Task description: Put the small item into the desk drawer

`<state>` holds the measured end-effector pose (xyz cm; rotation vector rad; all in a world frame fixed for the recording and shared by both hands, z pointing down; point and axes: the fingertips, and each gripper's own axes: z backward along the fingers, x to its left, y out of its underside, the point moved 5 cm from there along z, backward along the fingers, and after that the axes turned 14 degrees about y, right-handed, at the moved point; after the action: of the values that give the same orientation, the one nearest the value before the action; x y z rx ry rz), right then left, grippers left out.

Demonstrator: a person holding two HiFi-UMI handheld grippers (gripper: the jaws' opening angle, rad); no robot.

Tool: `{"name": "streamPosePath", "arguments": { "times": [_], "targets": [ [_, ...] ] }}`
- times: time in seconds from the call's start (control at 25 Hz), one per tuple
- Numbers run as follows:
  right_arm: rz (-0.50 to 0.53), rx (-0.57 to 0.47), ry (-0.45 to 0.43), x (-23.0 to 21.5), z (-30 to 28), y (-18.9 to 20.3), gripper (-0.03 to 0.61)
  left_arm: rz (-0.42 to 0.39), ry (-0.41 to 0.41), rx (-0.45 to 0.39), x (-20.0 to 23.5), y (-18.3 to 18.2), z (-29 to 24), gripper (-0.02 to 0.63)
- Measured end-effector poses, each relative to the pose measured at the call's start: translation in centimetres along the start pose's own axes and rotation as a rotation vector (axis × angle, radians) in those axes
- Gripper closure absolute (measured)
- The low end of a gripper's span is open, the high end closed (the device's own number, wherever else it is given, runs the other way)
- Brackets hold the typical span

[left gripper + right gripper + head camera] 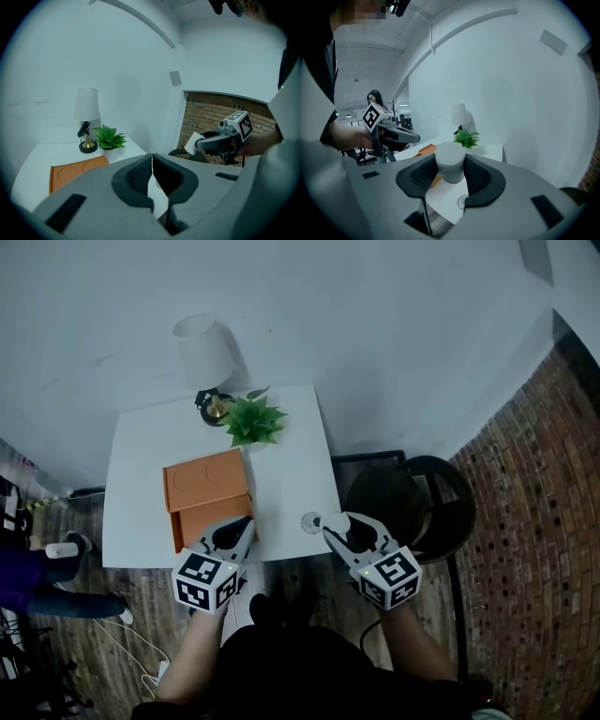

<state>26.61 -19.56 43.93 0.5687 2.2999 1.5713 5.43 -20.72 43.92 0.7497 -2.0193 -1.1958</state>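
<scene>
Both tools are held closest to the head camera, above the near edge of the white table [141, 484].

1. Left tool [242, 529]: the jaws are pressed together with nothing between them. In the head view it sits over the near right corner of the orange drawer box [208, 491].
2. Right tool [339, 524]: the jaws are set wide and clamp a white cylinder [450, 168] by its sides. The cylinder stands upright between the pads and is held clear of the table, next to a round mark [311, 521] on the tabletop.

Surroundings:
- The drawer box rests on the left-centre area of the table, with its front facing the person.
- The left tool sits between the cylinder and the drawer box front.
- A plant [255, 420] stands just behind the far right corner of the box.
- A lamp [204, 352] with a white shade stands behind the plant, at the far edge by the wall.
- A black chair [422, 493] stands just beside the right side of the table.
- Cables [122, 643] lie on the floor at the lower left.

Containers: the top of the drawer box carries two shallow round recesses. No view shows the inside of the drawer.
</scene>
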Motion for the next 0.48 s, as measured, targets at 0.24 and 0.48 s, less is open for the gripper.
{"name": "streamPosePath", "arguments": {
  "times": [0.24,0.48],
  "targets": [
    [-0.019,-0.07,-0.022,-0.8,2.0,-1.6,0.408,-0.057,-0.014,-0.015,-1.8,-2.1,-0.1,0.6],
    [-0.029,-0.087,-0.043,-1.1,2.1,-1.6,0.41,-0.057,-0.06,-0.024,-2.1,-2.3,1.2,0.6]
  ]
}}
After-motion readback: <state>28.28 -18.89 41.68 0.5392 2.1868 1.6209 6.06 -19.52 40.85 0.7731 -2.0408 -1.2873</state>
